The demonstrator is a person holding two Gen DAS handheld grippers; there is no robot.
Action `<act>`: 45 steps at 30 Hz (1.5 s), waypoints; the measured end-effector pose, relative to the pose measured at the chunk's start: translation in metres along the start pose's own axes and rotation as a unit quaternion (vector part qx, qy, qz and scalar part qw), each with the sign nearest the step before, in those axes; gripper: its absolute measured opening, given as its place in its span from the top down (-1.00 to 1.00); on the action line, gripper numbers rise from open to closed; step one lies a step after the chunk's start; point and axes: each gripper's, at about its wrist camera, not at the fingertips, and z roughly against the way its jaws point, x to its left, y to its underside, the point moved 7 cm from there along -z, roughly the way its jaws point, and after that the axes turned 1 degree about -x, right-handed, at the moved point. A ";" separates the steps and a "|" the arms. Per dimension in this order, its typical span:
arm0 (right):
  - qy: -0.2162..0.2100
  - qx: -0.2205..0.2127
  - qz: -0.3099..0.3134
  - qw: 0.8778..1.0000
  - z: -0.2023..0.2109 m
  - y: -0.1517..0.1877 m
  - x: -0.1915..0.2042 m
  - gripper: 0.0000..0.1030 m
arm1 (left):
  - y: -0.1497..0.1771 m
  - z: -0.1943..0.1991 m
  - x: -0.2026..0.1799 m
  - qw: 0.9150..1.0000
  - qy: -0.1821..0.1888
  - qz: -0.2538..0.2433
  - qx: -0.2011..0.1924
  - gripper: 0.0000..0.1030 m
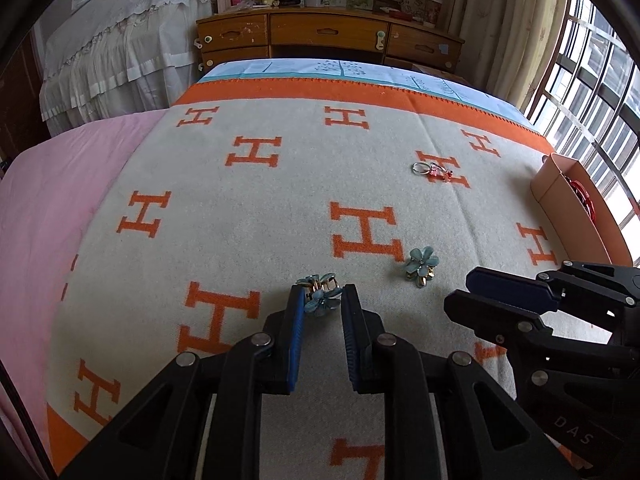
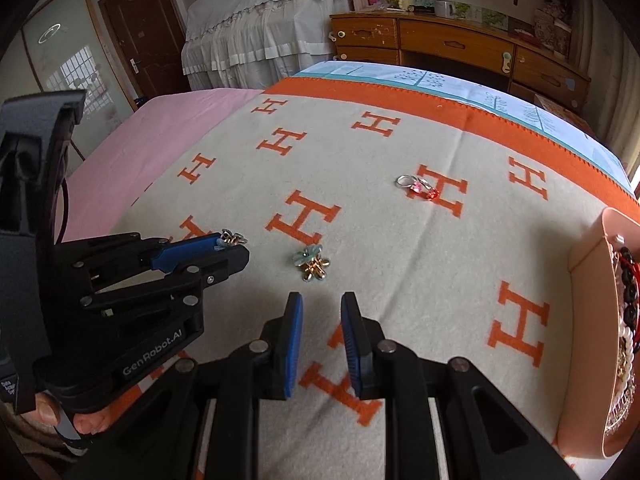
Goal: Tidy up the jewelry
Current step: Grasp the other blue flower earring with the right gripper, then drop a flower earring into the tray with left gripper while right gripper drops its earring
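Two flower brooches, one point(image 1: 320, 294) pinched in left fingers point(image 1: 322, 300), other point(image 2: 312, 264) lying free before narrow, empty right fingers point(image 2: 322, 308), peach tray point(image 2: 588, 272) beside

Your blanket point(image 1: 280, 184) is matt woven cloth, slightly fuzzy, cream with orange letters. The pink sheet point(image 1: 44, 208) beside it looks smoother, also matt cloth.

The blue flower earring point(image 1: 320, 294) between your left gripper point(image 1: 322, 300) pads has glossy enamel-like petals on shiny gold-coloured metal, as does the second flower earring point(image 2: 311, 262) lying loose. The rings point(image 2: 416, 187) are polished silvery metal with glassy red stones.

Both grippers are matt black plastic with ribbed blue pads point(image 2: 294, 344) and bright metal pins; the right gripper point(image 2: 322, 320) looks the same.

The box point(image 2: 588, 320) looks like smooth, matt peach card or plastic; which, you cannot tell. The dresser point(image 1: 328, 38) is worn, varnished wood.
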 end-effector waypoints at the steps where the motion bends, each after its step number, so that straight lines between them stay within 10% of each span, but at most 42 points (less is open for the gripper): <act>1: 0.000 0.001 0.007 1.000 -0.003 -0.002 0.002 0.61 | 0.000 0.000 0.003 1.000 0.000 0.003 0.001 0.69; 28: 0.039 -0.016 0.080 0.996 -0.025 -0.021 0.016 0.72 | -0.006 0.003 0.023 1.000 0.005 0.028 -0.001 0.69; 45: 0.020 -0.117 0.012 0.993 0.084 -0.006 -0.014 0.72 | -0.018 0.047 -0.024 0.999 0.032 -0.020 -0.021 0.69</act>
